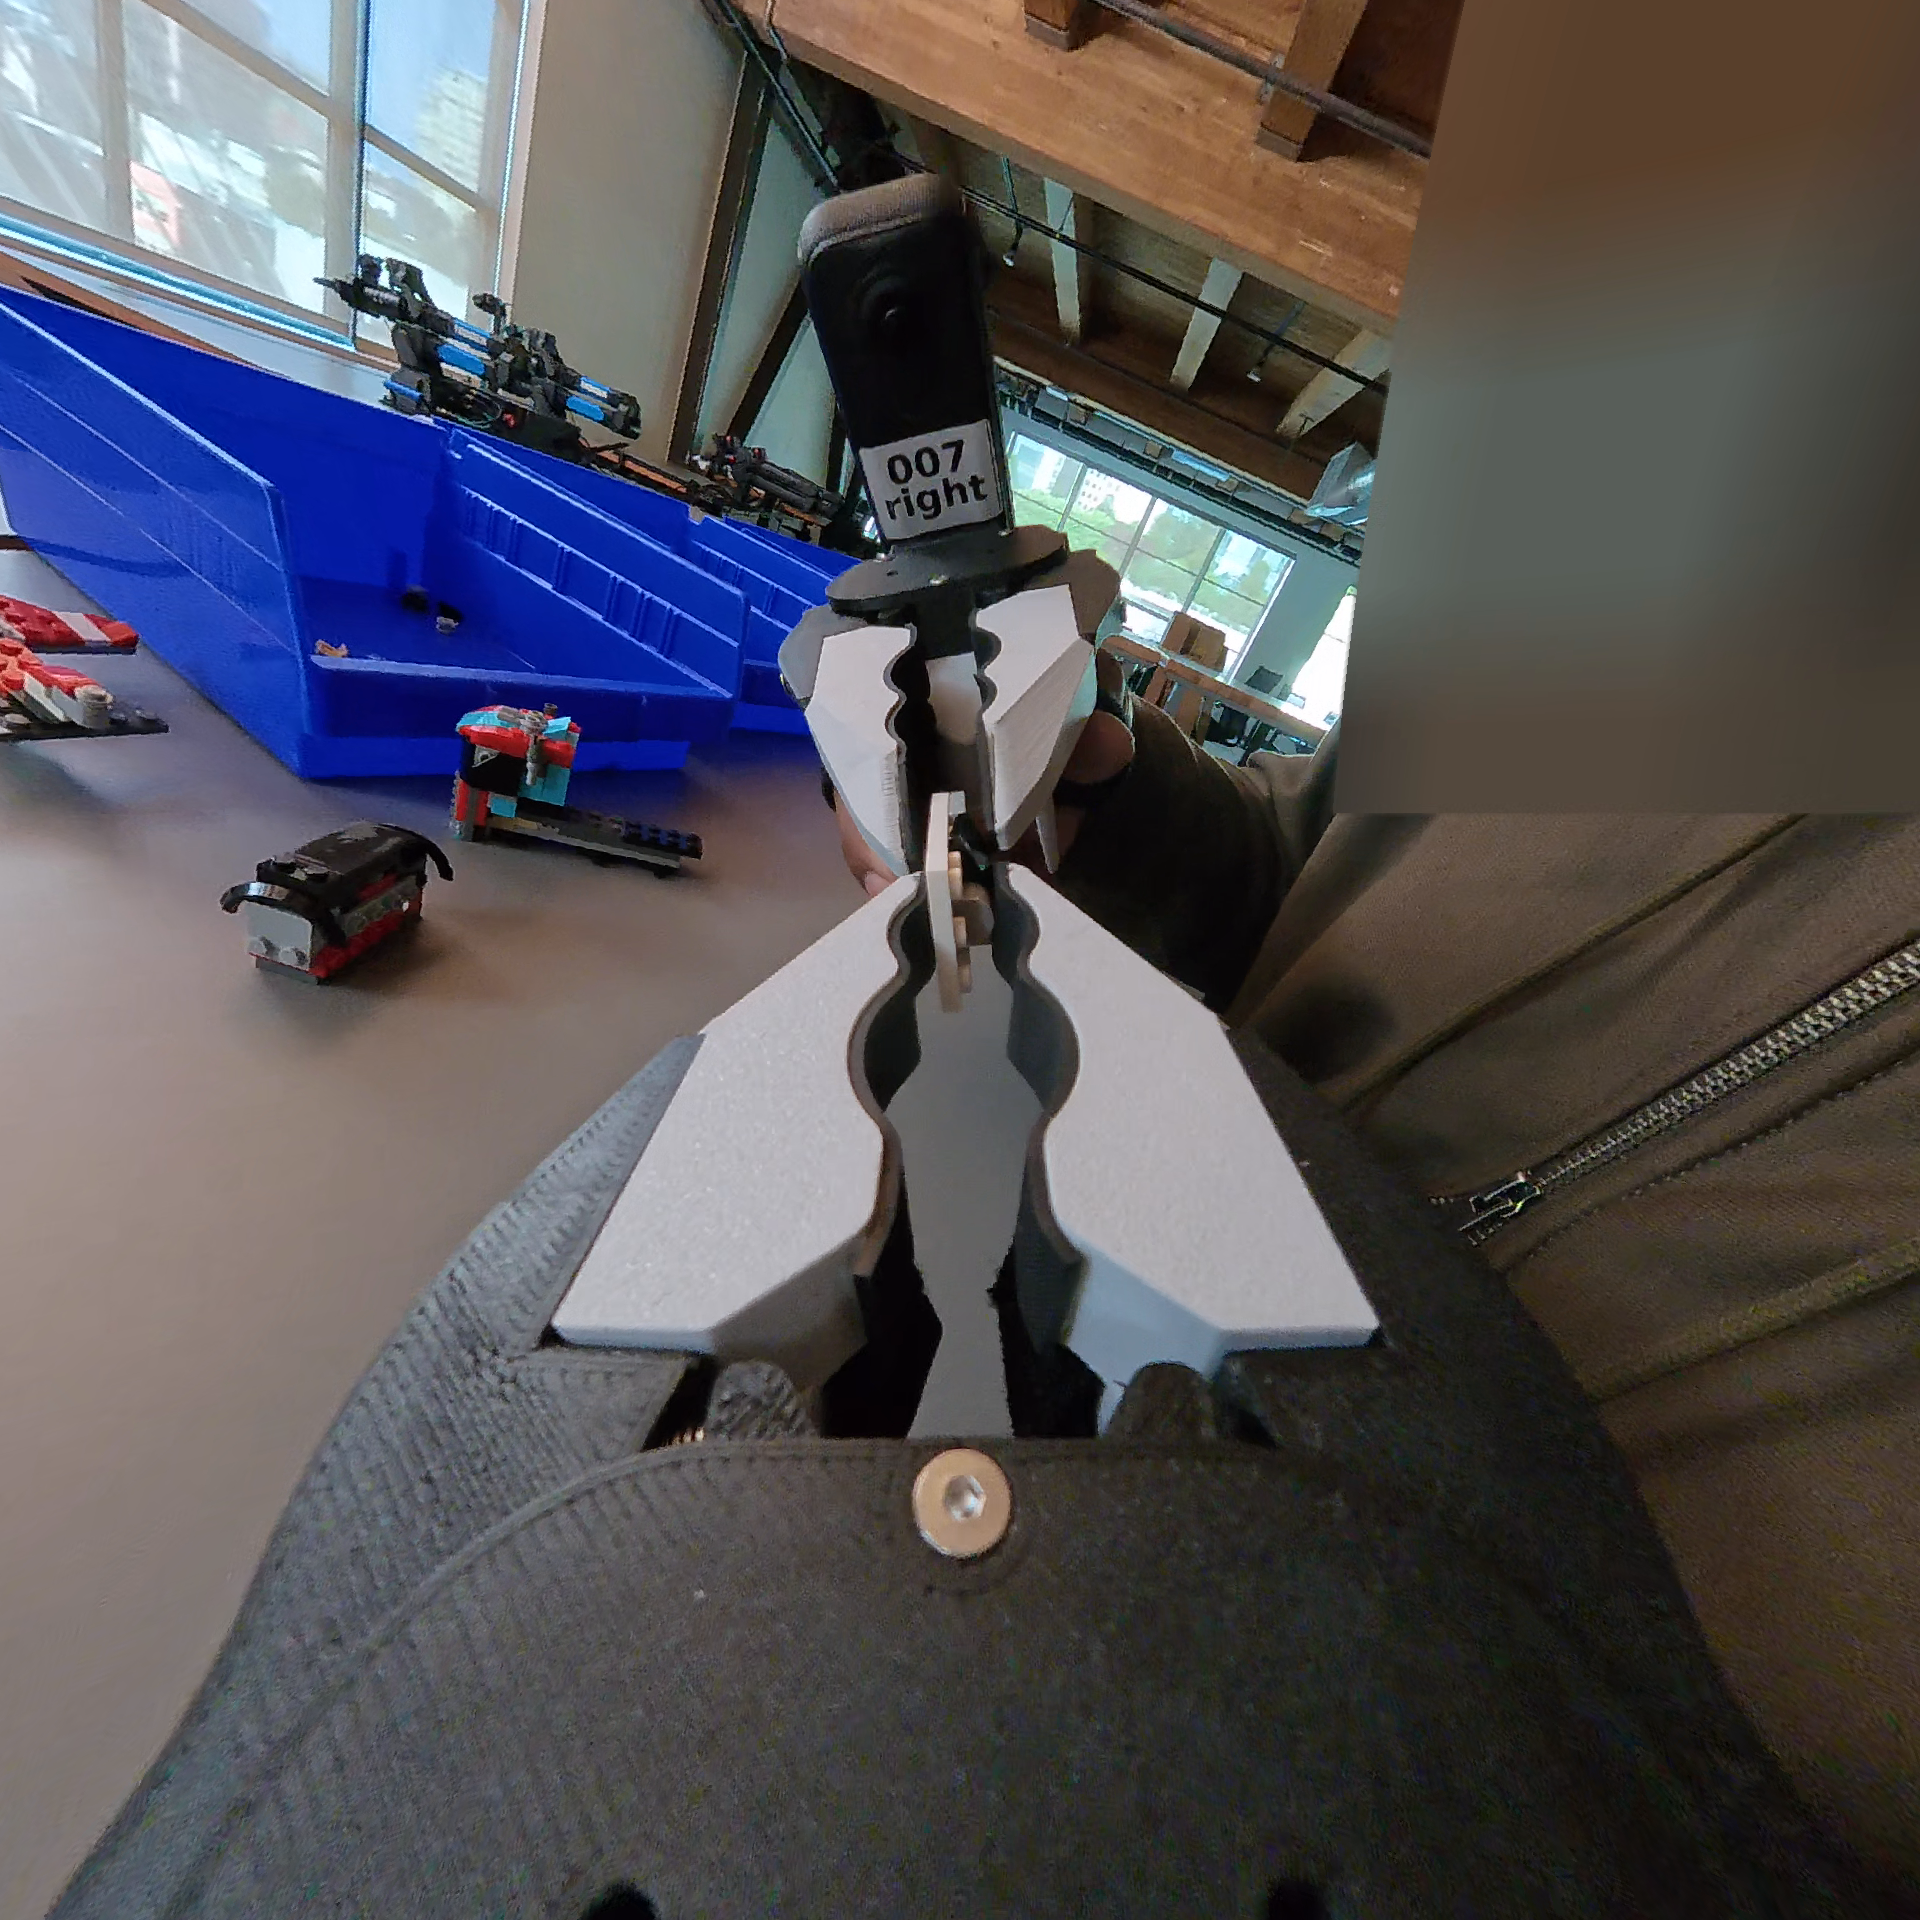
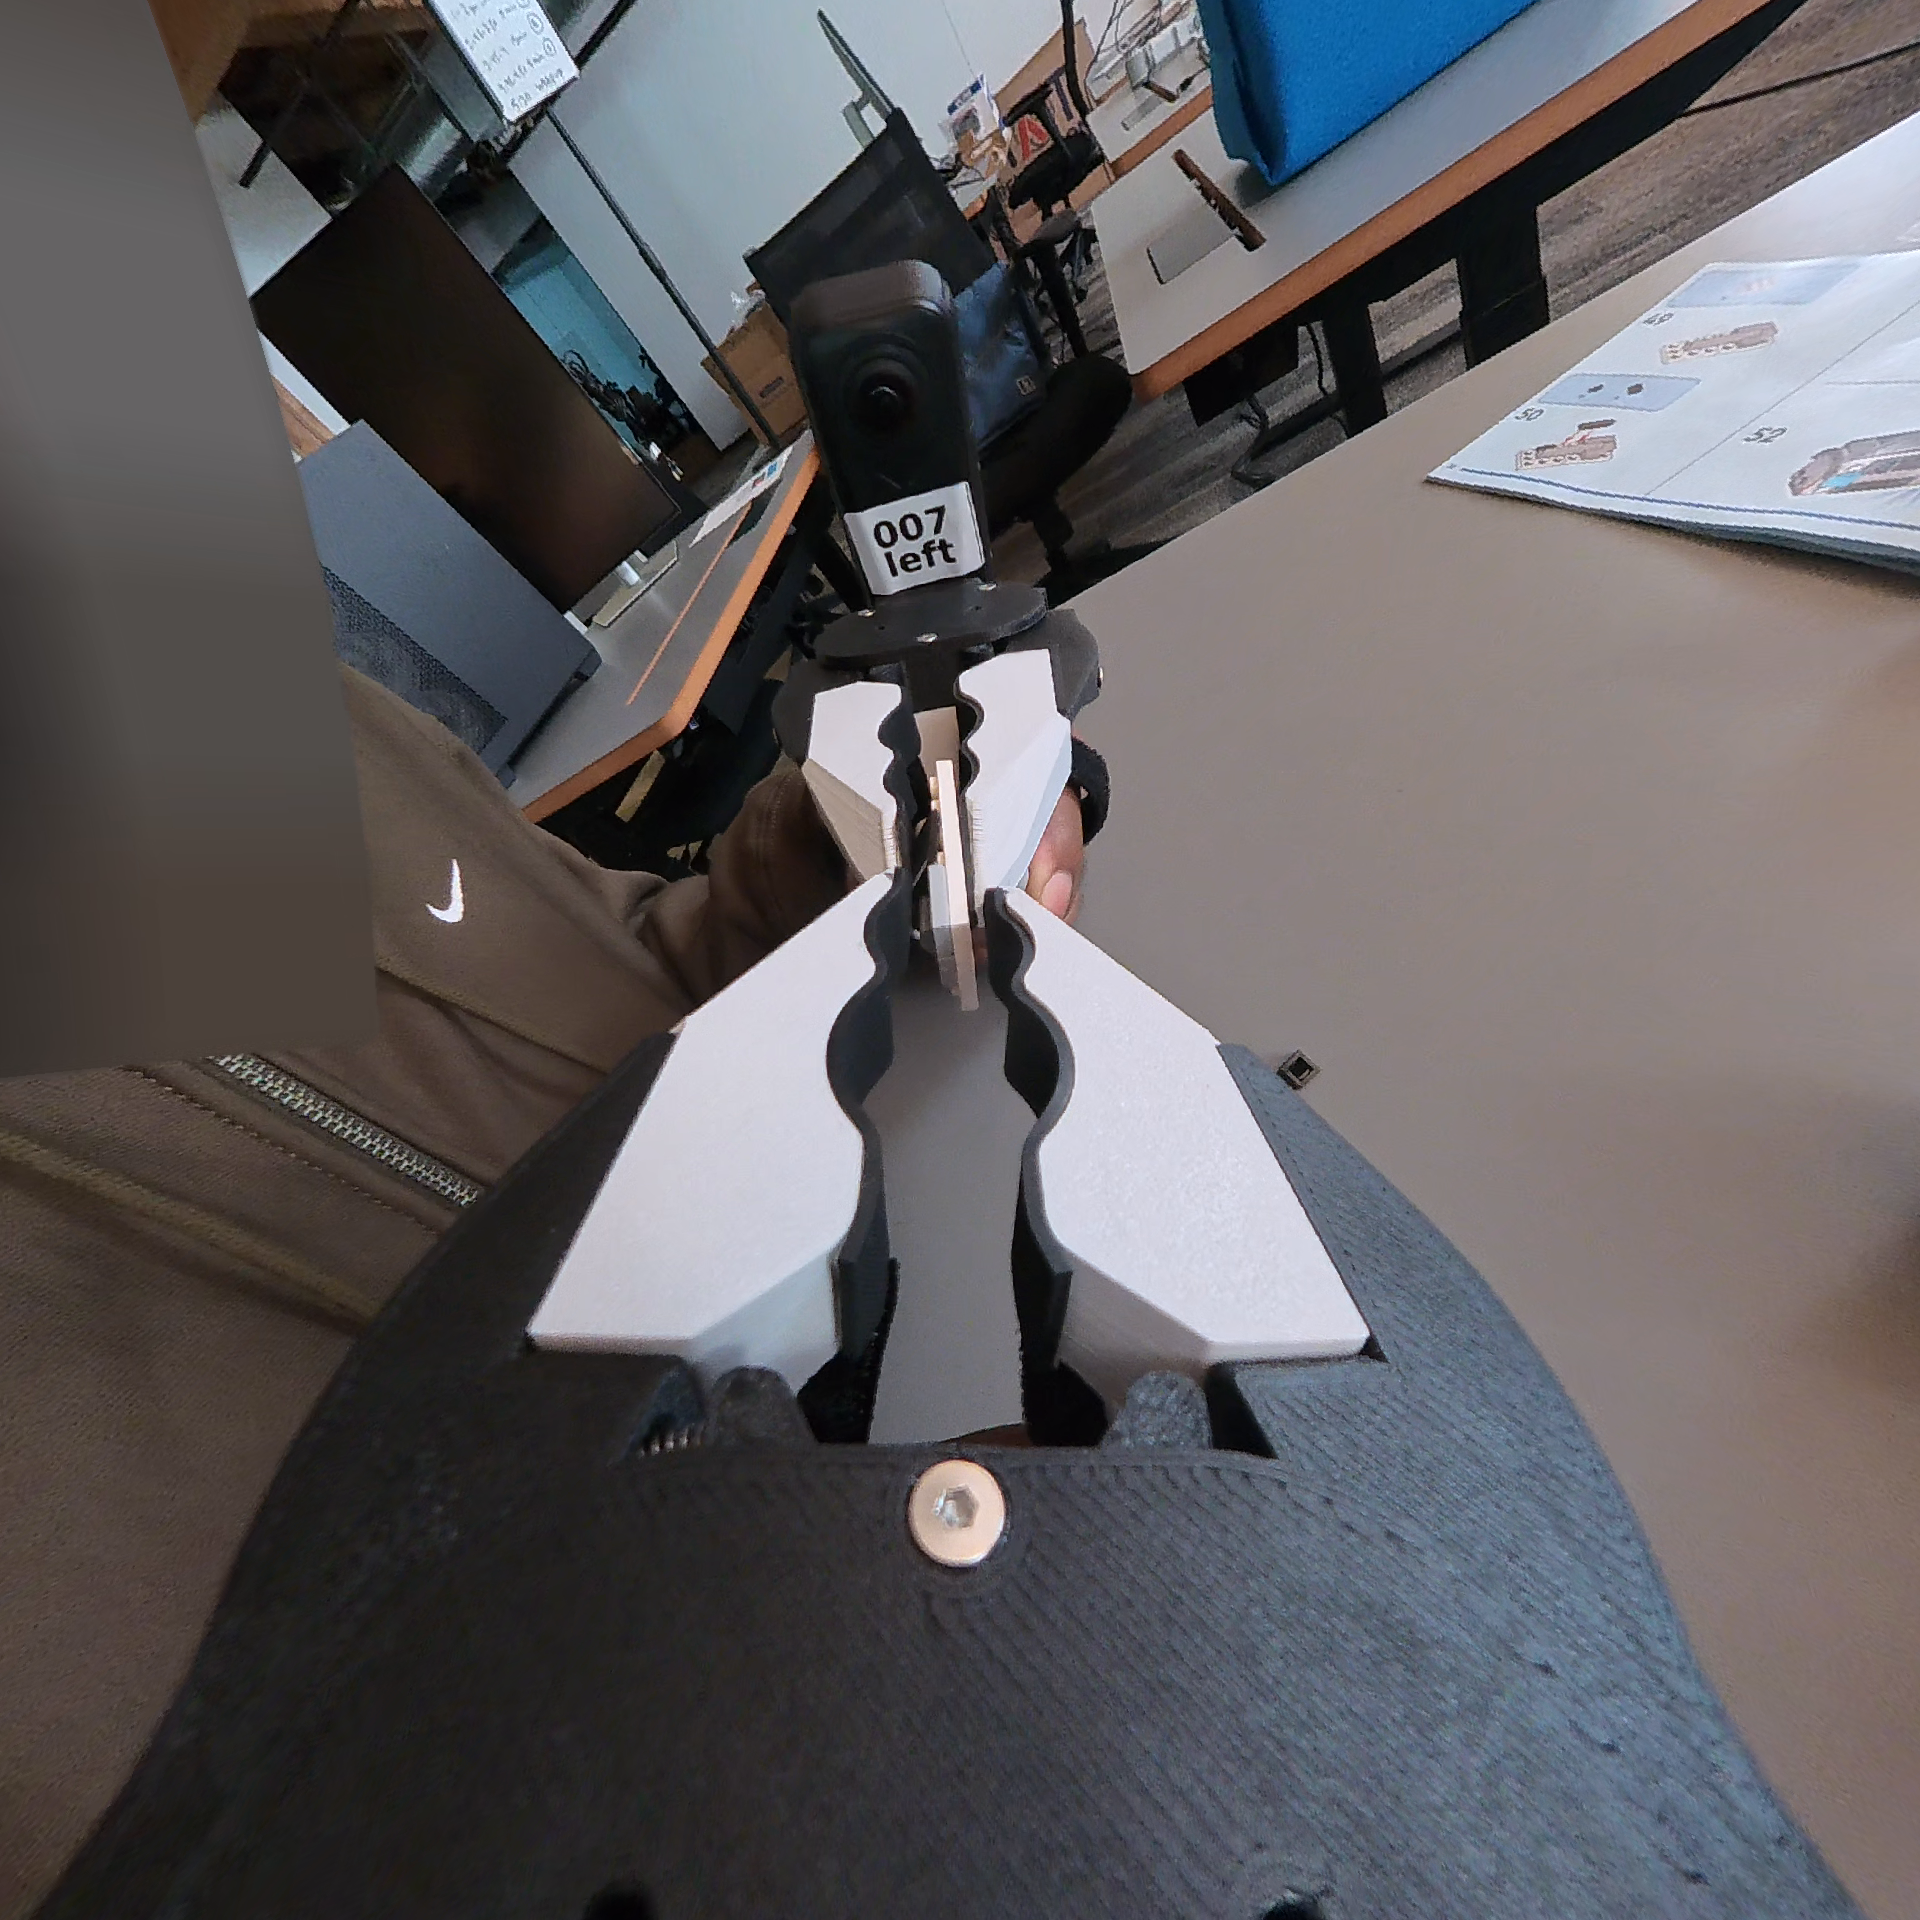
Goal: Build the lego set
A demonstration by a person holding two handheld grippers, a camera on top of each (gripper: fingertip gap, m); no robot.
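Note:
A tan studded plate (image 1: pixel 948 935) with a small grey piece and a small black piece on its stud side is held in the air between the two grippers, which face each other tip to tip. My left gripper (image 1: pixel 956 894) is shut on one end of the plate. My right gripper (image 2: pixel 940 904) is closed around the other end (image 2: pixel 961 935), where the grey piece sits, and its pads seem to touch it. The right gripper (image 1: pixel 945 831) also shows in the left wrist view, and the left gripper (image 2: pixel 935 831) in the right wrist view.
Blue bins (image 1: pixel 416 623) stand at the back left. A black and red brick model (image 1: pixel 332 904), a red and teal one (image 1: pixel 520 758) and red pieces (image 1: pixel 52 665) lie on the grey table (image 1: pixel 208 1143). An open instruction booklet (image 2: pixel 1714 436) and a tiny black piece (image 2: pixel 1297 1068) lie to the right. A person's jacket is close behind. Left and right tips are no more than a few centimetres apart.

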